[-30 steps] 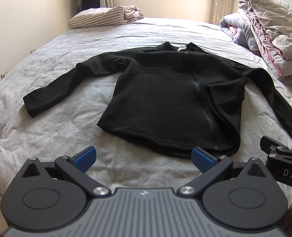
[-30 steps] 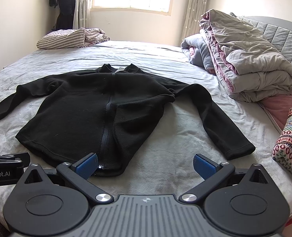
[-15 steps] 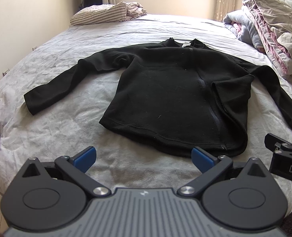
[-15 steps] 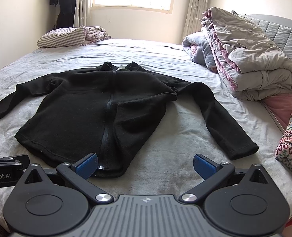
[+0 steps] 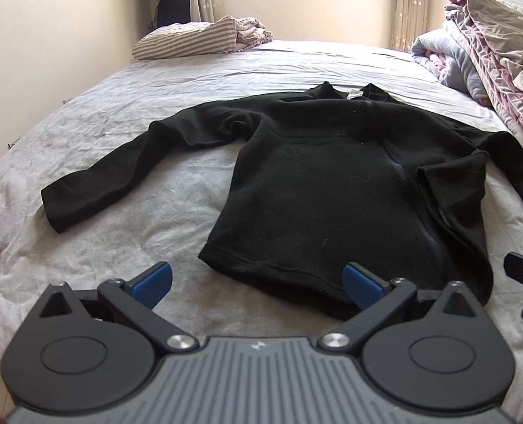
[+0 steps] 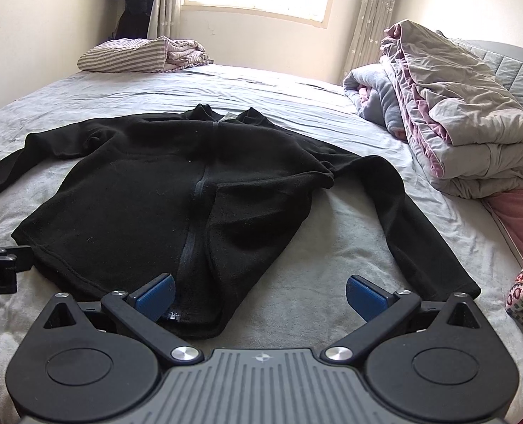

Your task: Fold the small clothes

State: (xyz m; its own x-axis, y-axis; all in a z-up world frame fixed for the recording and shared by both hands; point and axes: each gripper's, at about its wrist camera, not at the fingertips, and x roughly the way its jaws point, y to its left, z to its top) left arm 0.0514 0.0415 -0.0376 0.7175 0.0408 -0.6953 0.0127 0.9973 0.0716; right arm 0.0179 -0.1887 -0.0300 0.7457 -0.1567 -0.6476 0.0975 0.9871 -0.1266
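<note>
Black fleece jacket [image 5: 332, 183] lies ahead of both grippers' spread fingers; left gripper [image 5: 257, 279], right gripper [image 6: 259, 293] empty. Risk: pinching only the top layer at the hem, dragging the turned-back front panel askew.

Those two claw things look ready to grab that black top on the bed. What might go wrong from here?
Both the left gripper and the right gripper are open near the hem of the black jacket.

1. One front panel is already doubled over near the zipper; a pinch there may catch only one layer, so the fold comes out crooked.
2. The sleeves lie spread wide and could drag or bunch on the wrinkled grey sheet.
</note>
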